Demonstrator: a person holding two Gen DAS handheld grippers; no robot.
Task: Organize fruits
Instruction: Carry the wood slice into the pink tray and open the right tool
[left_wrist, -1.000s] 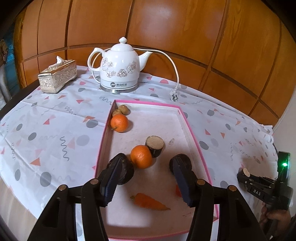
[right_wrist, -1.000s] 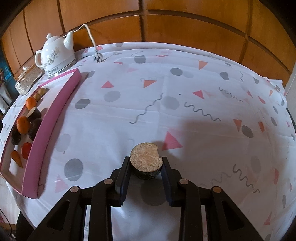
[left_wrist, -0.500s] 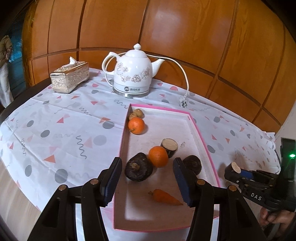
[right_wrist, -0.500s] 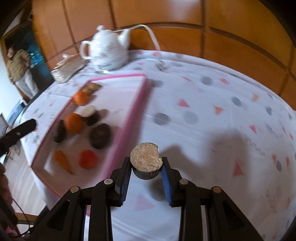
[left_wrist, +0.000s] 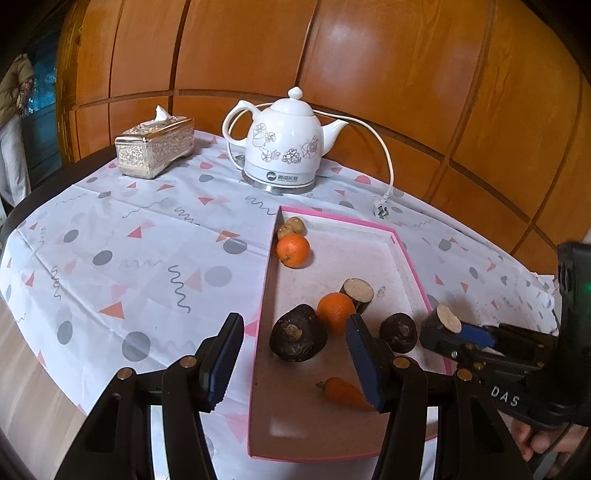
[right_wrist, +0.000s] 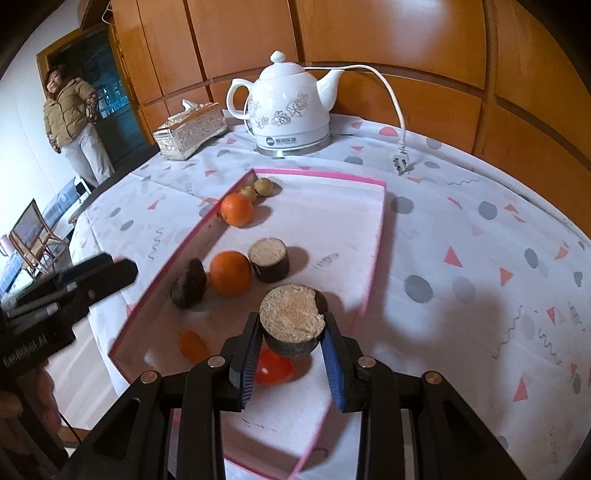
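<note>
The right gripper (right_wrist: 291, 354) grips a cut, dark-skinned fruit piece (right_wrist: 293, 318) between its blue pads, pale cut face up, above the near right part of the pink-rimmed tray (right_wrist: 376, 229). The left gripper (left_wrist: 295, 360) hangs wide open and empty over the tray's left rim. In the tray lie two oranges (right_wrist: 229, 272), a matching cut piece (right_wrist: 269, 259), a dark whole fruit (right_wrist: 189, 283), a carrot (right_wrist: 192, 346) and a red fruit (right_wrist: 274, 367), which sits directly under the held piece. The step in hand appears to be placing the piece. It is best lowered onto bare tray floor clear of the red fruit, perhaps beside its matching piece, kept level, and released only once it rests there.
</note>
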